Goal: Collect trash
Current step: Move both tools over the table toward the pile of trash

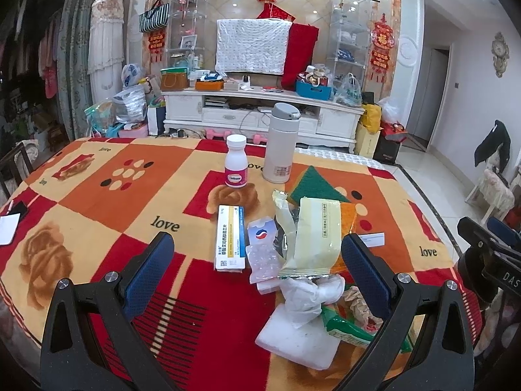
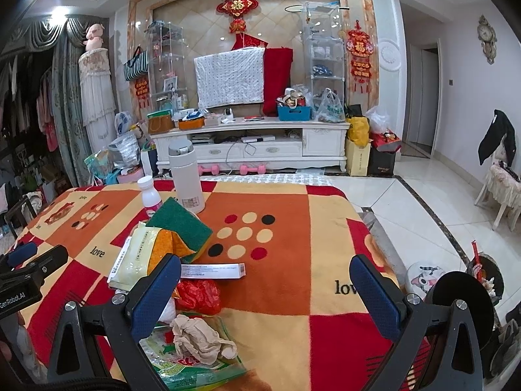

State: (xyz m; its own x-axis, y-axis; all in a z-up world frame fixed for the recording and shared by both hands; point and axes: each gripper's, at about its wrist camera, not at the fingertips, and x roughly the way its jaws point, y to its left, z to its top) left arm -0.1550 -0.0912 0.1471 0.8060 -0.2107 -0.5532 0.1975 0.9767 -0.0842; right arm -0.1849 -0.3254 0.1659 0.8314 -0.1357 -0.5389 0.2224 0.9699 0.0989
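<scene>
Trash lies in a pile on the blanket-covered table (image 1: 97, 195): a pale yellow wrapper (image 1: 314, 238), crumpled white tissue (image 1: 309, 296), an empty blister pack (image 1: 263, 257), a green snack bag (image 1: 348, 329) and a white foam block (image 1: 299, 342). In the right wrist view I see the crumpled beige paper (image 2: 202, 339) on the green bag (image 2: 195, 365), a red crumpled wrapper (image 2: 200, 295) and the yellow wrapper (image 2: 136, 257). My left gripper (image 1: 257, 251) is open above the pile. My right gripper (image 2: 265, 277) is open and empty, just right of the pile.
A medicine box (image 1: 230, 238), a pink pill bottle (image 1: 236, 166), a white thermos (image 1: 280, 143) and a green-orange sponge (image 2: 180, 228) stand on the table. A long thin box (image 2: 211, 271) lies by the sponge. A trash bin (image 2: 485, 277) sits on the floor at right.
</scene>
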